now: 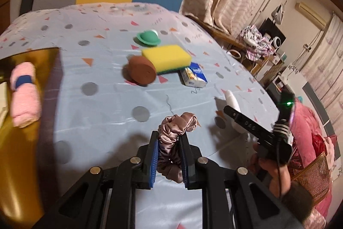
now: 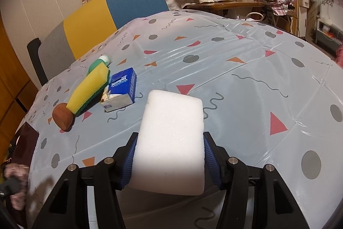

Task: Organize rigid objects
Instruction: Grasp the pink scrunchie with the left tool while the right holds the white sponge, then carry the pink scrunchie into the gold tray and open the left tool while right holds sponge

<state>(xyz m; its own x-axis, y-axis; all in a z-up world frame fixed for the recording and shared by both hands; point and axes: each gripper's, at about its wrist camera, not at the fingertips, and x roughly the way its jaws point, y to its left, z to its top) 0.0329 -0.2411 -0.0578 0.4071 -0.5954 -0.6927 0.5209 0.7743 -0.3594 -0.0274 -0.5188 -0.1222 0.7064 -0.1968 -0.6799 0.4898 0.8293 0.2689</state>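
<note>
White block [image 2: 171,143] pinched by right claw [image 2: 169,161], long axis pointing forward (away from camera); left claw [image 1: 169,156] clamps scrunchie [image 1: 174,132].

Black two-finger grippers with blue pads

The left gripper [image 1: 169,156] and right gripper [image 2: 169,160] share black angular linkage arms, round silver pivot screws and ribbed blue pads [image 1: 154,162]. Seen from the left wrist camera, the right tool carries white "DAS" lettering, a silver ribbed collar, a green light and a black cable, gripped by a bare hand [image 1: 272,171] in a dark cuff.
</note>
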